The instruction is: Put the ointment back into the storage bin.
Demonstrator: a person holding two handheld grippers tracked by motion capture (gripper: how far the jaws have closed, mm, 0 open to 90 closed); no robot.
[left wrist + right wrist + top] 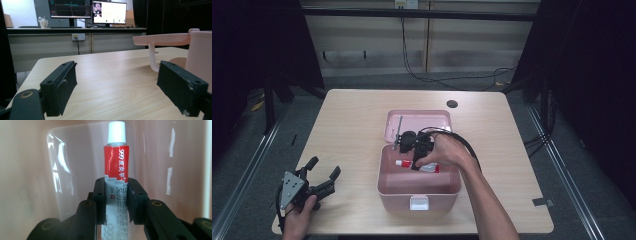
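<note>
Jaws of right gripper point(116, 200) clamped on red-white tube point(116, 167) inside pink box point(384, 187), left gripper point(116, 90) wide open, empty, resting on table point(347, 120).

Pale wood-grain table point(347, 125) with rounded corners; round dark grommet hole point(452, 104) near its far edge. Grey floor point(262, 150) on all sides, metal rails along left and right. Beige panelled wall unit point(377, 45) beyond the table, with a black cable point(412, 70) hanging down it to the floor. Black curtains point(597, 75) on both flanks. Long desk point(75, 28) behind, carrying two lit computer monitors point(108, 12); white wall socket point(78, 37) below its edge. Lighting dim, even.
</note>
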